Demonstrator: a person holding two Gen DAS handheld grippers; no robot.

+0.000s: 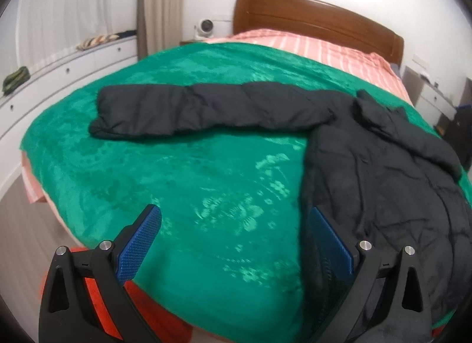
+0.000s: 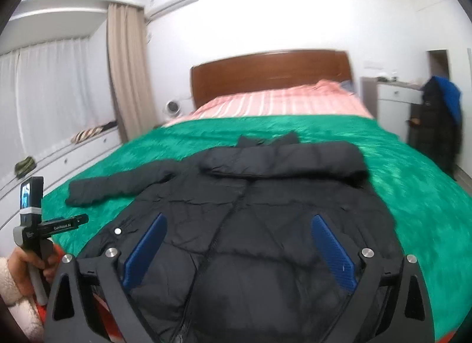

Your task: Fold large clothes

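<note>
A black padded jacket (image 2: 253, 225) lies front-up on the green blanket (image 2: 413, 195) of the bed, its collar toward the wooden headboard (image 2: 265, 74). One sleeve (image 2: 295, 160) is already folded across the chest just below the collar; the other sleeve (image 1: 188, 107) stretches flat out to the side, well clear of the body. We hold the right gripper (image 2: 239, 242) over the lower front of the jacket with its jaws spread wide and nothing between them. The left gripper (image 1: 236, 239) is likewise spread and empty, hovering over bare blanket beside the jacket's edge.

The step in hand, as we judge it, is folding the outstretched sleeve in. To do it well, we take the sleeve near its cuff with the left gripper, pinch through the whole padded thickness so the slippery shell does not slide out, and carry it low across the chest to lie level with the folded sleeve. The right gripper may press the jacket's body to keep it from dragging.
</note>
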